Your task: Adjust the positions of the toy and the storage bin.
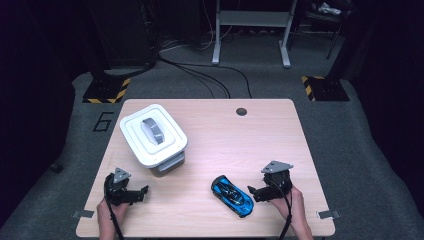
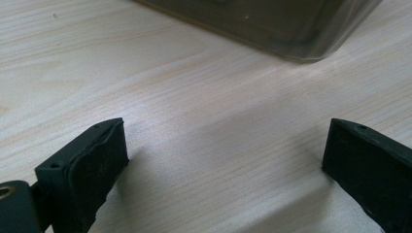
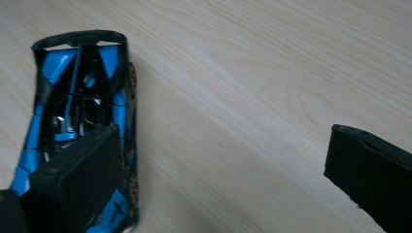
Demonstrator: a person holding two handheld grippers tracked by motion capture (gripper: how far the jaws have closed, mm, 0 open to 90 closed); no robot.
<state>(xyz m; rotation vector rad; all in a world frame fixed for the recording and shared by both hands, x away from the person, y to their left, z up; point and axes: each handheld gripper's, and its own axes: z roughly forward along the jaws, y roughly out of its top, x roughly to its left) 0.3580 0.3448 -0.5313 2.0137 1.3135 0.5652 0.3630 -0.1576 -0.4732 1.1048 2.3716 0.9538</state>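
A blue and black toy car [image 1: 232, 195] lies on the wooden table [image 1: 235, 140] near the front, right of centre. My right gripper [image 1: 256, 192] rests just right of it, open, with bare table between its jaws. In the right gripper view the car [image 3: 80, 107] lies at the left, partly behind my left jaw, and my right gripper [image 3: 221, 177] holds nothing. A white lidded box [image 1: 153, 135] with a grey handle stands at the table's left. My left gripper [image 1: 142, 194] sits open in front of that box, near the front left edge. In the left gripper view the box's lower wall [image 2: 272, 24] crosses the top and my left gripper [image 2: 223, 165] is empty.
A dark round hole [image 1: 241, 111] marks the table near its far edge. Beyond the table stand a metal frame [image 1: 252, 30], floor cables [image 1: 200, 70] and two yellow-and-black striped bases [image 1: 106, 91].
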